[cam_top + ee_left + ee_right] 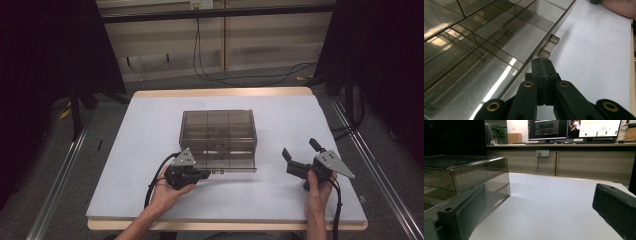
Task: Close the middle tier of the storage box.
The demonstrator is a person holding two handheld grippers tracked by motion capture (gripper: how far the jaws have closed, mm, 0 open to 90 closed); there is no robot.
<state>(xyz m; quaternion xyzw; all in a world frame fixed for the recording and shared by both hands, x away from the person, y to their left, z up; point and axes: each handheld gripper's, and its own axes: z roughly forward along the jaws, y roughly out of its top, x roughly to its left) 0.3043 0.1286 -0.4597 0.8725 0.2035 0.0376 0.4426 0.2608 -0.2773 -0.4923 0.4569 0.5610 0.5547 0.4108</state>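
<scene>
A smoky see-through drawer box (218,125) stands mid-table, and its low drawer (231,164) is pulled out toward me. In the left gripper view the drawer (486,50) shows several bare compartments and a small clear handle tab (549,45) on its front. My left gripper (204,174) is shut, jaws pressed together, with its tip (541,62) just short of that handle and nothing seen between the jaws. My right gripper (300,149) is open, held right of the box above the white table; the box (466,175) lies left of the open gripper (539,215).
The white table top (150,150) has a wooden rim (220,225) at the near edge. Black frame posts (75,110) stand at both sides, and cables (210,75) lie on the floor behind. Monitors (549,130) sit on a counter far off.
</scene>
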